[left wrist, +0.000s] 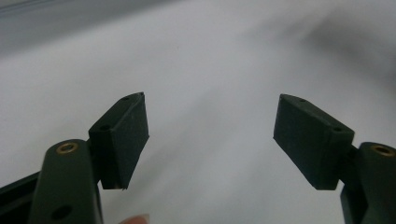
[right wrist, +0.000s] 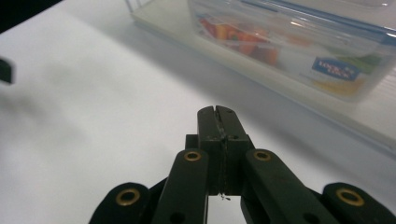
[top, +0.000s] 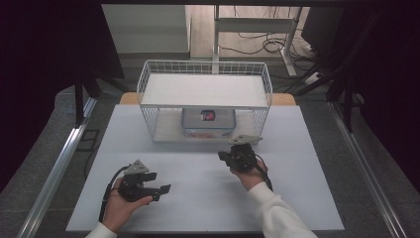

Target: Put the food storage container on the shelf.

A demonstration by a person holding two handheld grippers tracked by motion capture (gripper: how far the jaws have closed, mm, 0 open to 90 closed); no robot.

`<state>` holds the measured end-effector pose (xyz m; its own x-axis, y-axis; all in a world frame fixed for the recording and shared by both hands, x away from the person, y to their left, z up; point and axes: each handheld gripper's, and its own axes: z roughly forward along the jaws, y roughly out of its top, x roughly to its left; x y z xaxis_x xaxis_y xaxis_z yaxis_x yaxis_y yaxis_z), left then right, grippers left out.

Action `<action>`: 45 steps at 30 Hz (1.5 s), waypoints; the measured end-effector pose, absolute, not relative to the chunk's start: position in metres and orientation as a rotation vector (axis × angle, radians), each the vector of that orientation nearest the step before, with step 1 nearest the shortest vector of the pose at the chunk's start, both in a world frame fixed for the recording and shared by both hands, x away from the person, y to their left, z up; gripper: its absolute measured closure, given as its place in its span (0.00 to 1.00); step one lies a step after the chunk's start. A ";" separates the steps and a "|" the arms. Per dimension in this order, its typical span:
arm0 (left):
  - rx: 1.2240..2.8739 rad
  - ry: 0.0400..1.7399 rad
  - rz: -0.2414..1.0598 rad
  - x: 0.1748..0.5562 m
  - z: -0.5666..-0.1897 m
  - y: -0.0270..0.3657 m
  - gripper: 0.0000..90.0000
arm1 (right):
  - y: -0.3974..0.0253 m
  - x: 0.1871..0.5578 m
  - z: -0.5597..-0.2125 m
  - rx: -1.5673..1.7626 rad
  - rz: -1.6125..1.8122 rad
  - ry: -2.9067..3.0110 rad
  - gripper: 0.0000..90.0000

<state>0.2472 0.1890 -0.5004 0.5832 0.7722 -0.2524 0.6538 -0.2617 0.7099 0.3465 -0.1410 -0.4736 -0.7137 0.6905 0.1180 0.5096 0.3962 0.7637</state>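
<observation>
Nearest the person, the left gripper [top: 157,190] hovers low over the white table [top: 198,198] with its jaws spread wide and nothing between them. Farther forward, the right gripper [right wrist: 216,112] has its jaws pressed together on nothing, pointing toward the clear lidded food container [right wrist: 299,42] on the lower shelf of the white wire rack [top: 205,89]. This looks like the approach; next, the right jaws likely need opening to grip the container.
</observation>
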 end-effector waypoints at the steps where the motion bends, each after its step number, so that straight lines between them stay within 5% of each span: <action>1: 1.991 1.137 0.186 0.248 -0.500 0.188 0.30 | -0.148 0.340 -0.471 1.058 1.231 2.441 0.98; 17: 2.027 1.099 0.199 0.252 -0.498 0.181 0.29 | -0.235 0.280 -0.468 1.095 1.198 2.446 0.96; 20: 2.013 1.111 0.200 0.252 -0.498 0.181 0.29 | -0.247 0.271 -0.475 1.103 1.154 2.466 0.82; 21: 2.013 1.116 0.206 0.253 -0.497 0.179 0.29 | -0.252 0.267 -0.477 1.095 1.125 2.467 0.65; 22: 2.013 1.116 0.206 0.253 -0.497 0.179 0.28 | -0.252 0.267 -0.477 1.095 1.125 2.467 0.65; 23: 2.015 1.119 0.209 0.254 -0.498 0.178 0.27 | -0.257 0.265 -0.479 1.109 1.104 2.441 0.47; 25: 2.017 1.121 0.205 0.255 -0.498 0.178 0.27 | -0.264 0.265 -0.480 1.138 1.110 2.416 0.40; 45: 2.033 1.126 0.226 0.257 -0.500 0.183 0.25 | -0.273 0.281 -0.487 1.165 1.098 2.398 0.27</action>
